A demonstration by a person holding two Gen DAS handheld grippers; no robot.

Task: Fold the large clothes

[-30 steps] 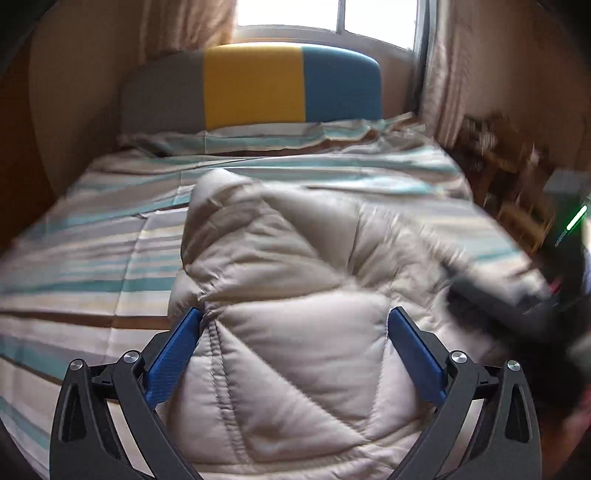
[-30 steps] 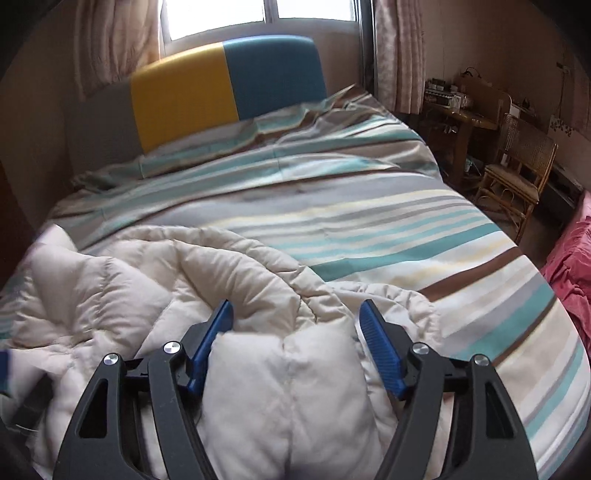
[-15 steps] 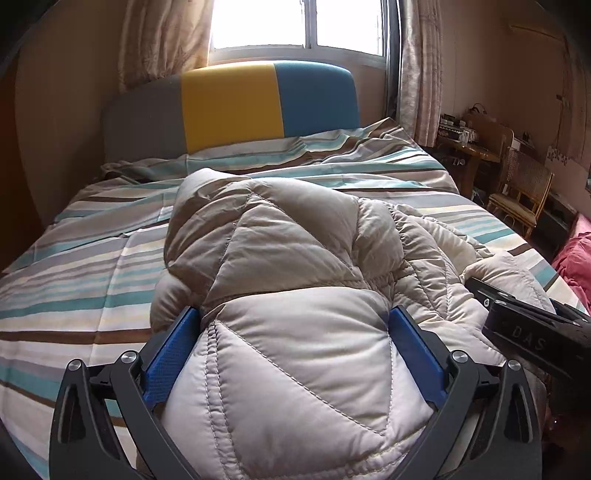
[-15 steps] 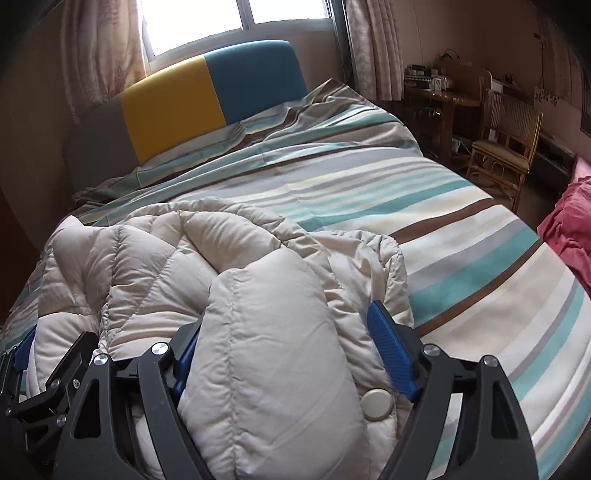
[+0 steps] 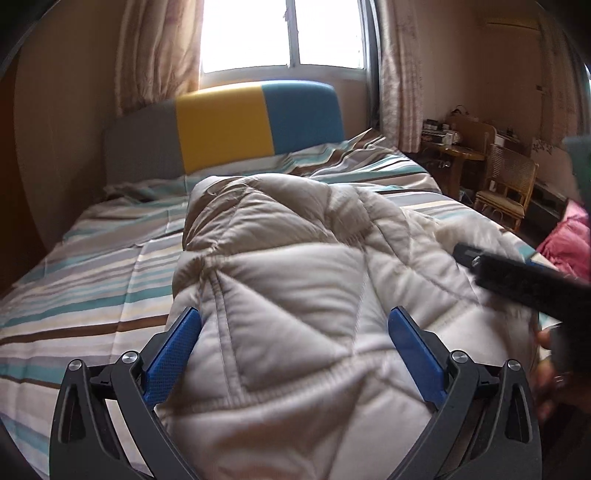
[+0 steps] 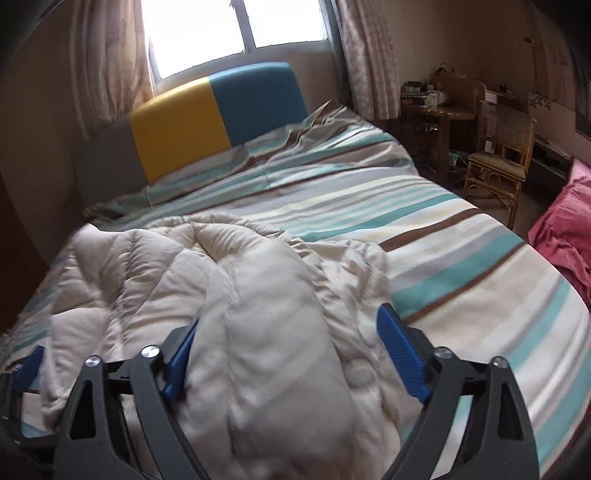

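Puffy cream jacket (image 5: 295, 302) lies bunched on the striped bed (image 6: 461, 236), near its foot. Left gripper (image 5: 295, 347): spread wide with a quilted fold bulging between its blue pads; whether they press it, cannot tell. Right gripper (image 6: 291, 354): jaws have just been opening, released, a padded fold lying loose between them.

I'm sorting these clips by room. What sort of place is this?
A bedroom in a home, most likely: a bed with a striped cover and a padded headboard under a curtained window, and a cane chair by the wall.
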